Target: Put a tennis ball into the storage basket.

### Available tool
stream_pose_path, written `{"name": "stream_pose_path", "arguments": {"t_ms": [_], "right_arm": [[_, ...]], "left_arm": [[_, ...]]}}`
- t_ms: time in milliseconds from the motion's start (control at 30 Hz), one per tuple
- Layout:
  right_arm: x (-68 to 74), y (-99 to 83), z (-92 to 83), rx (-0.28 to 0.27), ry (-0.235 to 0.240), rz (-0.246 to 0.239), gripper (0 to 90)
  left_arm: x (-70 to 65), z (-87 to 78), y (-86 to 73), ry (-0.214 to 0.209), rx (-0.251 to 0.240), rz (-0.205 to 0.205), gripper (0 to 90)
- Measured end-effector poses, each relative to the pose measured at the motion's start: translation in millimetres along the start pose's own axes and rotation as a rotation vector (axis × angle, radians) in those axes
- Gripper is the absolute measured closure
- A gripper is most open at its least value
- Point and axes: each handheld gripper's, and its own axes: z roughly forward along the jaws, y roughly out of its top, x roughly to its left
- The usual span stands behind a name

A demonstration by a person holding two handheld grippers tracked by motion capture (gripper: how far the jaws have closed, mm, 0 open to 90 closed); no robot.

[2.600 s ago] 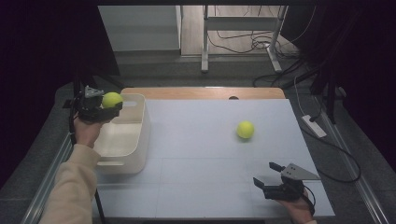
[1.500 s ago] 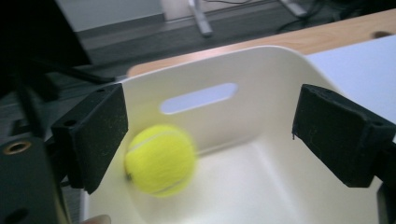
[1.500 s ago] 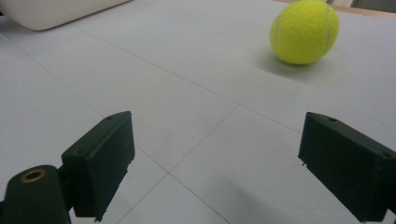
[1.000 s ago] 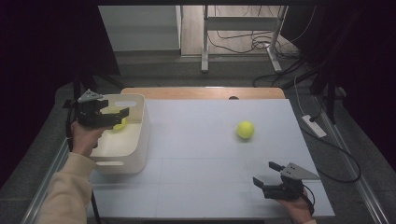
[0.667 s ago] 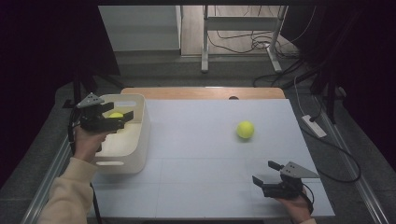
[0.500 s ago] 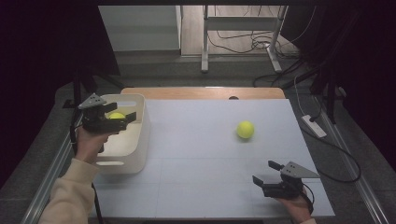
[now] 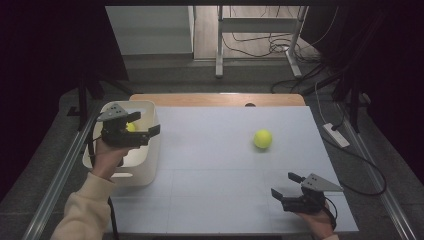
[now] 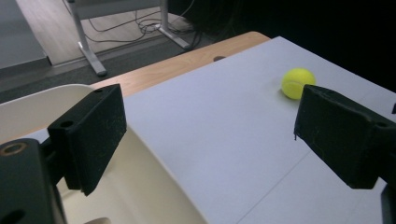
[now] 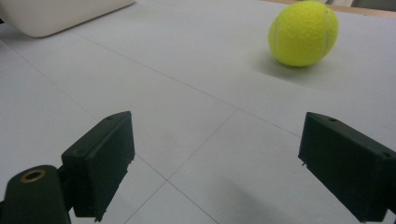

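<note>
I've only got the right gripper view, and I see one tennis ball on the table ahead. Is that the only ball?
Observer: No. In the high view, a second tennis ball lies inside the white bin.
Operator: Where's the left gripper?
Observer: The left gripper hovers over the bin, at the side nearest the table's middle. It points toward the ball on the table.
Operator: Is it holding anything?
Observer: No. Its jaws stand open with nothing between them.

yellow-green tennis ball (image 7: 263,138) with a pale seam line, on a plain white desk (image 7: 215,165) edged in light wood at the far side. cream-white bin (image 7: 145,167) holding a second yellow-green ball (image 7: 130,127). both grippers' jaws black; cream sleeve (image 7: 82,212).
</note>
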Motion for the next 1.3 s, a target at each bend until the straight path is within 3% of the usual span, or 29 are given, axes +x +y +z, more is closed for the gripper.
{"name": "stream_pose_path", "arguments": {"t_ms": [633, 900, 1300], "right_arm": [[-1.5, -0.5, -3.6, -0.009, 0.0, -0.002, 10.2], [-0.5, 0.2, -1.7, -0.005, 0.002, -0.01, 10.2], [0.4, 0.3, -4.1, -0.011, -0.002, -0.004, 10.2]], "left_arm": [[-36.7, 26.8, 9.2, -0.104, 0.015, 0.057, 10.1], [-49.4, 37.7, 11.4, -0.145, 0.014, 0.062, 10.1], [-66.9, 49.7, 17.7, -0.169, 0.018, 0.093, 9.9]]}}
